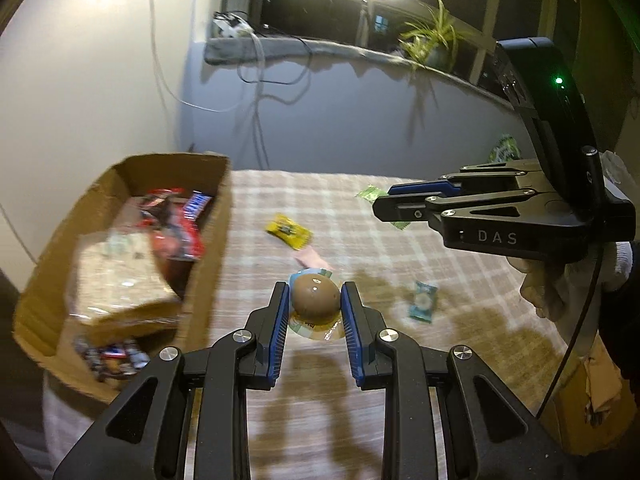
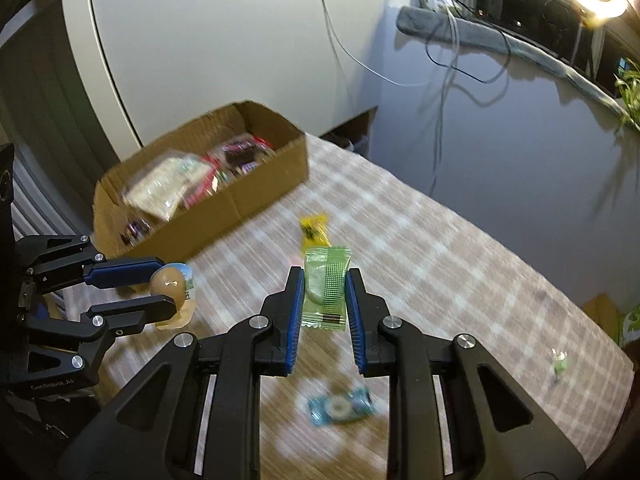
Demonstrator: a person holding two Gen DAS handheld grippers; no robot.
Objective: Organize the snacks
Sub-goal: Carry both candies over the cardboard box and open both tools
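Currently left gripper [image 1: 314, 300] clamps the brown egg snack [image 1: 314, 295] above the desk [image 1: 460, 344], right of the cardboard box [image 1: 208, 256]. Right gripper [image 2: 323, 294] grips a green packet [image 2: 326, 288].

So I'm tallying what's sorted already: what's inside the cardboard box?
The cardboard box holds a clear bag of pale bars on top, red-wrapped candy bars behind it, and small dark wrapped candies at the near end. Anything beneath those is covered.

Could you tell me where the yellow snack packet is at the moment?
The yellow snack packet lies on the checked tablecloth, right of the cardboard box and beyond the left gripper.
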